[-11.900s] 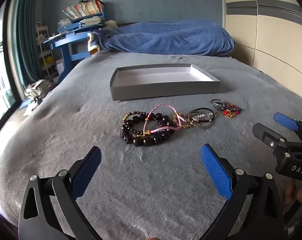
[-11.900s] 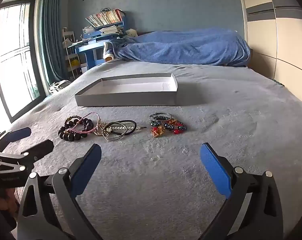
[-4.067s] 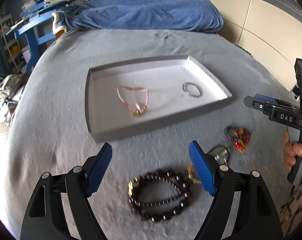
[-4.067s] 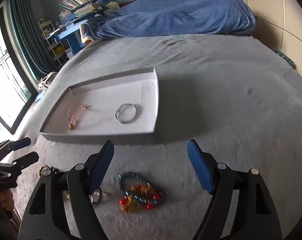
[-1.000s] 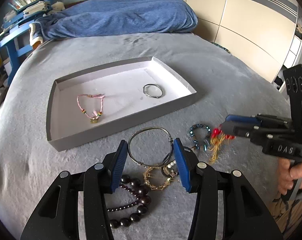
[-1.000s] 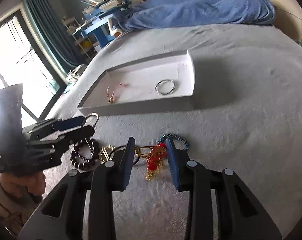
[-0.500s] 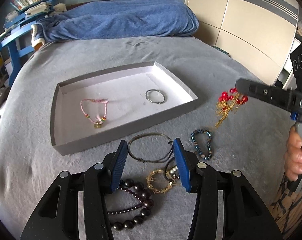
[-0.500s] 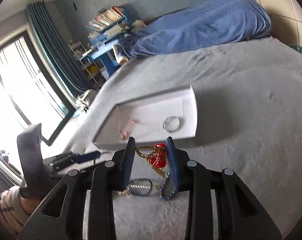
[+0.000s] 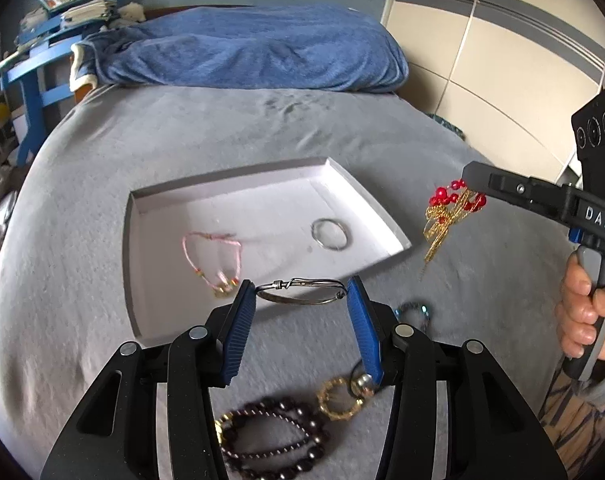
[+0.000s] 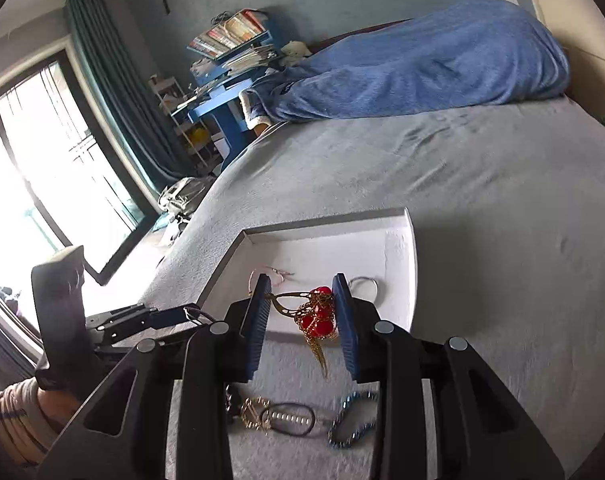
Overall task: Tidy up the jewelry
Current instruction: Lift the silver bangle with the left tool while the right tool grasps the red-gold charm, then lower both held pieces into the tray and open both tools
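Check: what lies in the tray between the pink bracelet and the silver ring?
Bare white tray floor between pink bracelet and silver ring, per left wrist view.

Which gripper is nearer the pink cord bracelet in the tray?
Left. The left gripper hovers beside the pink cord bracelet, holding a wire bangle; the right gripper is beyond the tray.

left wrist: looks down, near | right wrist: likewise | shared: tray point(image 9: 386, 216) point(image 10: 410, 248), bed point(image 9: 222, 128)
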`<move>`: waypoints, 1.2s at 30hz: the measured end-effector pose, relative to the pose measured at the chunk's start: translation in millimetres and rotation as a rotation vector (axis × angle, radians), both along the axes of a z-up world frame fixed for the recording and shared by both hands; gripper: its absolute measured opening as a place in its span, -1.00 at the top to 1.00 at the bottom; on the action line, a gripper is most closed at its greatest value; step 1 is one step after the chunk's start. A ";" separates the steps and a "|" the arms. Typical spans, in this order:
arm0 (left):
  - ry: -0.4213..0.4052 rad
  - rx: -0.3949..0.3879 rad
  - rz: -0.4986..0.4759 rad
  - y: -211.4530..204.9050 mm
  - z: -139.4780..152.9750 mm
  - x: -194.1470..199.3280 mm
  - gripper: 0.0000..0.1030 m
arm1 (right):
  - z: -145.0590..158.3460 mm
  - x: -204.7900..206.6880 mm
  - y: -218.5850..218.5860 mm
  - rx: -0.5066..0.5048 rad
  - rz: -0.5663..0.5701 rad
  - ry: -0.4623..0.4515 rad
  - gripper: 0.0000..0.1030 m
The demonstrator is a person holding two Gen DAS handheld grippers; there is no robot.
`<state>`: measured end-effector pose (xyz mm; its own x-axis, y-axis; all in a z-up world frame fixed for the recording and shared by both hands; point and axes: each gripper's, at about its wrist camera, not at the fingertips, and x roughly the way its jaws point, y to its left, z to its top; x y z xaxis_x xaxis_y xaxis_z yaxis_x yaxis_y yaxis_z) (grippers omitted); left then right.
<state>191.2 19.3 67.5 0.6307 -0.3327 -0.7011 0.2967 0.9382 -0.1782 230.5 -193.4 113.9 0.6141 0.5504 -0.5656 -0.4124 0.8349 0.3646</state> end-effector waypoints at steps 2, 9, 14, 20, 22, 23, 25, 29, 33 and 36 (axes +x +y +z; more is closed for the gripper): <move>-0.002 0.000 0.010 4.1 2.7 8.2 0.05 | 0.5 9.3 4.1 -0.010 0.011 -0.001 0.38; 0.018 0.040 0.032 14.8 0.2 38.7 0.05 | -10.8 42.8 11.7 -0.019 0.011 0.041 0.38; 0.086 0.050 0.070 30.1 -20.6 57.6 0.05 | -28.0 58.0 12.5 -0.038 -0.002 0.081 0.38; 0.156 0.074 0.104 42.7 -47.2 69.0 0.05 | -46.9 69.7 13.6 -0.062 -0.013 0.123 0.38; 0.176 0.082 0.106 43.7 -54.9 70.5 0.05 | -55.0 71.6 14.5 -0.075 -0.012 0.140 0.39; 0.181 0.086 0.105 43.7 -58.0 71.0 0.05 | -57.8 73.4 14.8 -0.081 -0.013 0.146 0.39; 0.190 0.100 0.102 43.5 -63.5 72.1 0.05 | -66.7 75.8 16.1 -0.097 -0.015 0.166 0.38; 0.202 0.106 0.112 46.4 -70.1 72.9 0.05 | -79.8 78.2 18.8 -0.121 -0.013 0.194 0.38; 0.197 0.116 0.121 48.8 -70.8 72.3 0.05 | -87.0 81.0 20.9 -0.142 -0.010 0.207 0.38; 0.203 0.121 0.131 51.7 -73.1 73.4 0.03 | -93.0 80.5 21.8 -0.159 -0.012 0.213 0.38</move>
<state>264.6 71.0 -5.6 0.5053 -0.1638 -0.8472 0.1410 0.9843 -0.1061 311.0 -171.5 20.9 0.4776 0.4379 -0.7617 -0.3302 0.8928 0.3062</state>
